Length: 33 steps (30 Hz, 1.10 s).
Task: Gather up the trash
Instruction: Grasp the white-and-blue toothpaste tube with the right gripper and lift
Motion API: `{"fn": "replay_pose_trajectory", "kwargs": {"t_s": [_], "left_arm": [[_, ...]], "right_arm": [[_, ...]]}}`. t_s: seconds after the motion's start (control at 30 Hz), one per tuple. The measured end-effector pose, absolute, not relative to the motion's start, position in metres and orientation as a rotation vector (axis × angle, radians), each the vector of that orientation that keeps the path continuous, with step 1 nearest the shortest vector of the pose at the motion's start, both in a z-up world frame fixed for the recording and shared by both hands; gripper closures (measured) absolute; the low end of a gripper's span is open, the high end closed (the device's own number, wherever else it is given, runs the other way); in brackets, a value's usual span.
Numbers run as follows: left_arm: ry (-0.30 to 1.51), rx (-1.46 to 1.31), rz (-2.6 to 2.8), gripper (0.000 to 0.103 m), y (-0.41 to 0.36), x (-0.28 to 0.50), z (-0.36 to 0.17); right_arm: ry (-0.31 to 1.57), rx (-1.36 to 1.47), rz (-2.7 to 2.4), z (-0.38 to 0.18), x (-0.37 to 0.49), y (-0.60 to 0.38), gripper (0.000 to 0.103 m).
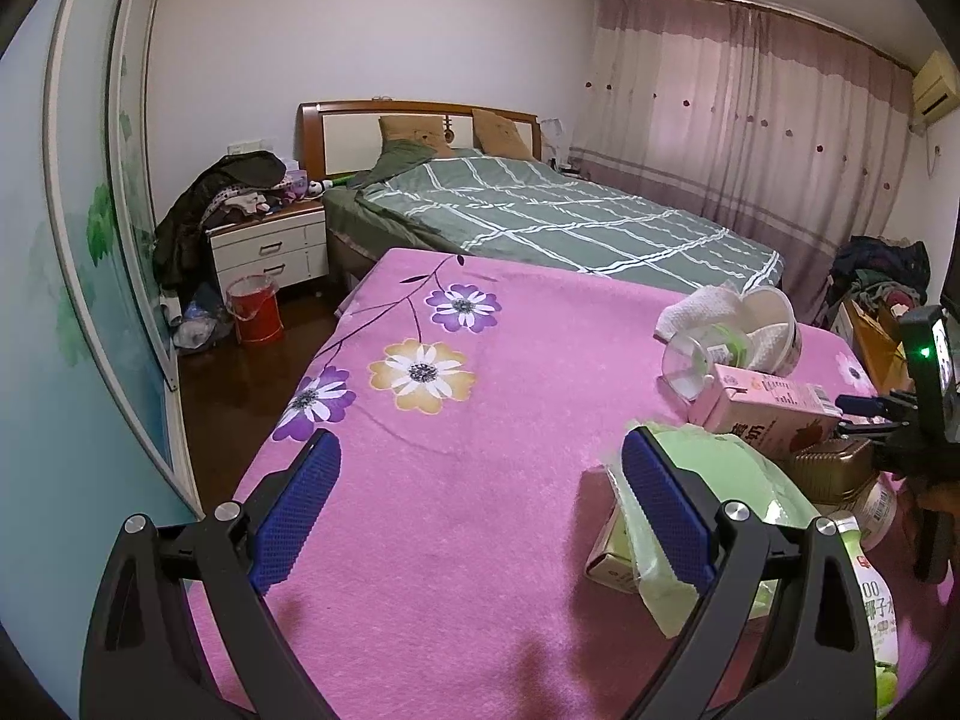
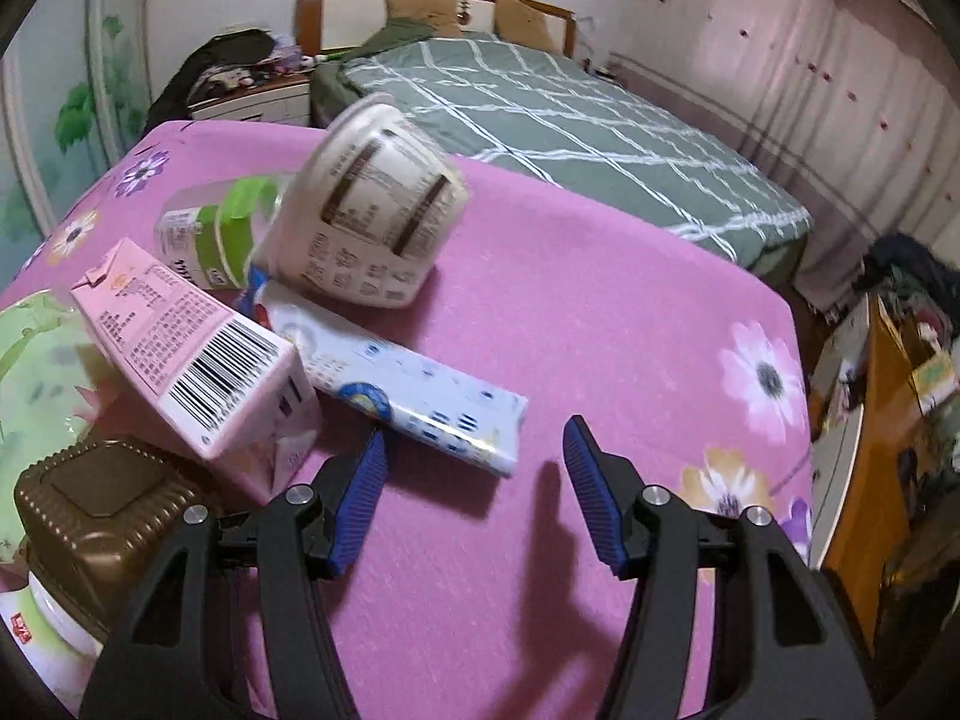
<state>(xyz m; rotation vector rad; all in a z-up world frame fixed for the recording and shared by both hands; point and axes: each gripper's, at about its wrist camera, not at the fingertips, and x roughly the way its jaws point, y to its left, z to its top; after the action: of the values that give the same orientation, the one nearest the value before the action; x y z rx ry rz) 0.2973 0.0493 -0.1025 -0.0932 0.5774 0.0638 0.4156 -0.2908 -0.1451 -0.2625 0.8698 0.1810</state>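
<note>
left gripper (image 1: pixel 480 498) fingers apart, empty | right gripper (image 2: pixel 474 474) fingers apart, empty, near blue pack (image 2: pixel 408 390) | pink carton (image 2: pixel 198 348) left of pack

A bed (image 1: pixel 540 222) with a green checked cover is seen beyond the pink blanket (image 1: pixel 480 420); a nightstand (image 1: pixel 270 246) is piled with clothes.

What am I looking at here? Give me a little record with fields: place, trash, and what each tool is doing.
place: bedroom, pink flowered blanket
trash: pink carton, white tub on its side, blue-white packet, clear green-label bottle, green bag
left gripper: open, empty
right gripper: open, empty, near the packet
</note>
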Motion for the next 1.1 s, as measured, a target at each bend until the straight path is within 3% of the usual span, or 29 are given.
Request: {"fn": "replay_pose_trajectory", "kwargs": {"t_s": [0.1, 0.23, 0.37, 0.77, 0.83, 0.87, 0.93, 1.1], "left_arm": [[0.577, -0.094, 0.061, 0.009, 0.049, 0.297, -0.102], [0.576, -0.096, 0.061, 0.009, 0.049, 0.298, -0.102], [0.575, -0.098, 0.059, 0.009, 0.048, 0.298, -0.102], [0.571, -0.093, 0.057, 0.009, 0.047, 0.296, -0.101], [0.569, -0.095, 0.057, 0.009, 0.047, 0.296, -0.101], [0.568, -0.097, 0.057, 0.009, 0.048, 0.296, -0.1], [0.571, -0.103, 0.059, 0.009, 0.049, 0.297, -0.1], [0.584, -0.109, 0.051, 0.009, 0.049, 0.299, -0.102]], "right_arm": [[0.867, -0.277, 0.221, -0.145, 0.414, -0.288, 0.056], [0.874, -0.289, 0.236, -0.146, 0.412, -0.285, 0.091], [0.883, -0.305, 0.224, -0.146, 0.401, -0.287, 0.103], [0.864, -0.284, 0.26, -0.126, 0.352, -0.307, 0.101], [0.873, -0.285, 0.269, -0.128, 0.359, -0.305, 0.091], [0.867, -0.289, 0.265, -0.128, 0.363, -0.303, 0.077], [0.841, -0.307, 0.259, -0.127, 0.37, -0.297, 0.059], [0.826, -0.42, 0.265, -0.132, 0.394, -0.276, 0.056]]}}
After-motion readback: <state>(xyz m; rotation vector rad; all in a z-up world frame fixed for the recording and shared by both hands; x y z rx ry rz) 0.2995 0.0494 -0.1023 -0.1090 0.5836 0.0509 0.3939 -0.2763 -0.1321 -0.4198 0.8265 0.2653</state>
